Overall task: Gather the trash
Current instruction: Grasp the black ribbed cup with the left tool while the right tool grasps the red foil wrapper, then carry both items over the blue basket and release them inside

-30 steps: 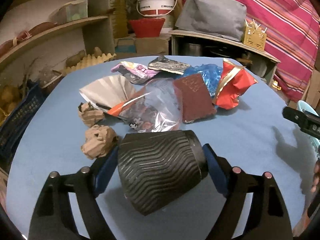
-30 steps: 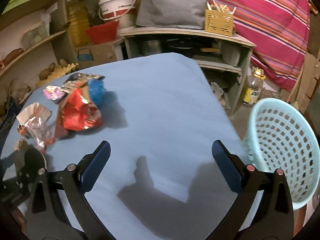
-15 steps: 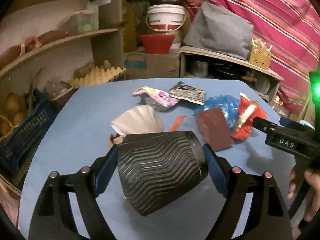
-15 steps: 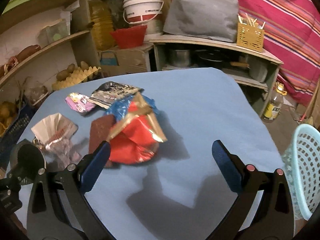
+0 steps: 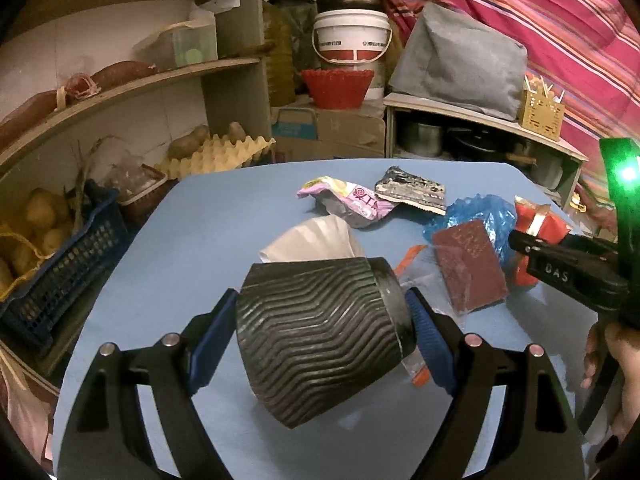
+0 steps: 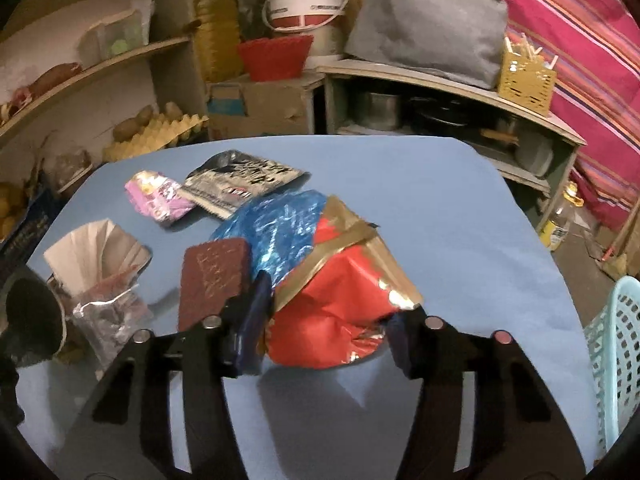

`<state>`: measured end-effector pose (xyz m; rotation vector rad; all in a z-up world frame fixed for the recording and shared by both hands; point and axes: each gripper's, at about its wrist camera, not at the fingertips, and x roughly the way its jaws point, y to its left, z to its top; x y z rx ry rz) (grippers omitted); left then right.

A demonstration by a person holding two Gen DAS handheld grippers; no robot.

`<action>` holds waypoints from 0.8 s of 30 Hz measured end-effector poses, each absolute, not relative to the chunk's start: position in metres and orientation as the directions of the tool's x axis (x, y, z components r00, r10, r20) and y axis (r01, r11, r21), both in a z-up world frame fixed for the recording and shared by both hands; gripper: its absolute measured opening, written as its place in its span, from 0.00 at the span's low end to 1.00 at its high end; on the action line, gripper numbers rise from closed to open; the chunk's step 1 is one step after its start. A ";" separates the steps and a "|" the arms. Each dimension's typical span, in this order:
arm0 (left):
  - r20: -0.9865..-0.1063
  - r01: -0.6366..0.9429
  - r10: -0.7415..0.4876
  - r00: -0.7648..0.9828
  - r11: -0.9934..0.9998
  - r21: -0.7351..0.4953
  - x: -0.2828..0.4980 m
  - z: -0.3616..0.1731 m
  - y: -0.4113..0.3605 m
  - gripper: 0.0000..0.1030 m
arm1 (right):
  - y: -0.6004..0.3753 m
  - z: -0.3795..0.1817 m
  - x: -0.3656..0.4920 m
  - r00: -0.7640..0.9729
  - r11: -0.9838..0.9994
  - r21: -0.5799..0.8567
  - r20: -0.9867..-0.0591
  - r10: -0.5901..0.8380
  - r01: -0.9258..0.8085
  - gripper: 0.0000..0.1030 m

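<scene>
My left gripper (image 5: pixel 320 304) is shut on a black ribbed paper cup (image 5: pixel 316 340), held on its side above the blue table (image 5: pixel 200 232). In the right wrist view my right gripper (image 6: pixel 326 316) is closing around a crumpled red and gold wrapper (image 6: pixel 336 296). Both pads touch the wrapper's sides. Beside it lie a blue foil bag (image 6: pixel 280 224), a maroon packet (image 6: pixel 212 276), a black-and-white sachet (image 6: pixel 240 180), a pink wrapper (image 6: pixel 160 196), folded white paper (image 6: pixel 92 248) and a clear plastic bag (image 6: pixel 108 316). The right gripper (image 5: pixel 560 272) also shows at the right edge of the left wrist view.
A pale blue perforated basket (image 6: pixel 616 344) stands off the table's right edge. Shelves with potatoes and egg trays (image 5: pixel 216 156) line the left. A low shelf with pots (image 6: pixel 440 108) and a bucket (image 6: pixel 304 4) stands behind the table. A dark blue crate (image 5: pixel 60 276) sits at the left.
My right gripper swung left from the basket side to the pile, and its jaws narrowed onto the red wrapper. The left gripper lifted back a little, still holding the cup.
</scene>
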<state>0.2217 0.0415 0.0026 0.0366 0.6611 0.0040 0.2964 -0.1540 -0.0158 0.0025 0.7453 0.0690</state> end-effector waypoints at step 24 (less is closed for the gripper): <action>-0.554 0.129 -0.084 0.828 0.991 0.043 0.188 0.020 -0.045 0.79 | -0.285 0.014 0.185 0.769 1.000 0.013 -0.639 0.000 0.010 0.51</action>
